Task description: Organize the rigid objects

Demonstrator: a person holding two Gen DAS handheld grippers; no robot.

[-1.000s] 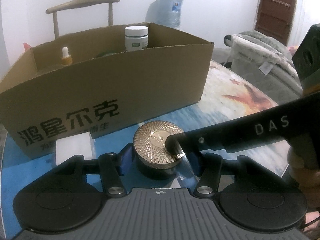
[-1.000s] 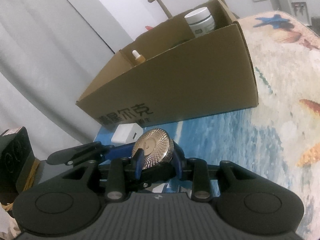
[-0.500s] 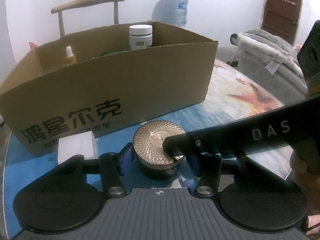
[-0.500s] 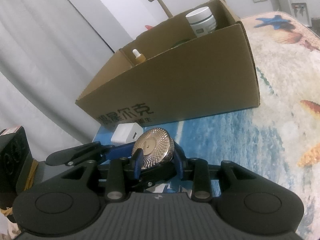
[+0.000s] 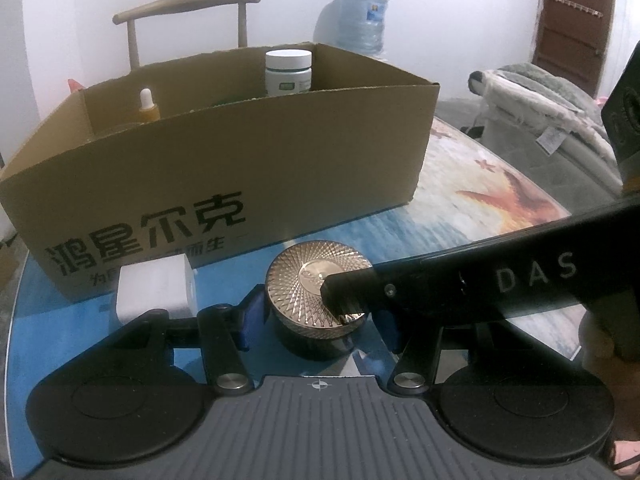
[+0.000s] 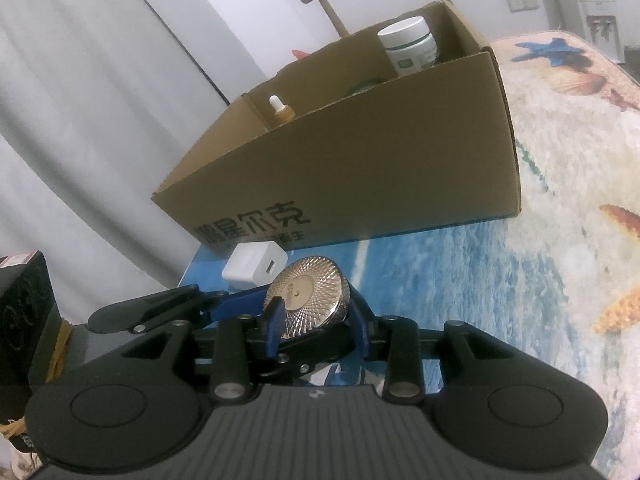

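Jar (image 5: pixel 316 312) with gold faceted lid sat on the blue worktop (image 5: pixel 60 320) before the cardboard box (image 5: pixel 240 168).
Left tool (image 5: pixel 318 316) pinched its dark body; right tool (image 6: pixel 316 320), jaws just easing apart, straddled the lid, contact unclear.

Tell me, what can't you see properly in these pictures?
- Box floor: both views, the front wall of the cardboard box hides it; only tops of the dropper bottle and white jar show.
- Right side of the gold-lidded jar: left wrist view, a finger of the right gripper covers it.
- Small print on the box: left wrist view, the white charger blocks part.
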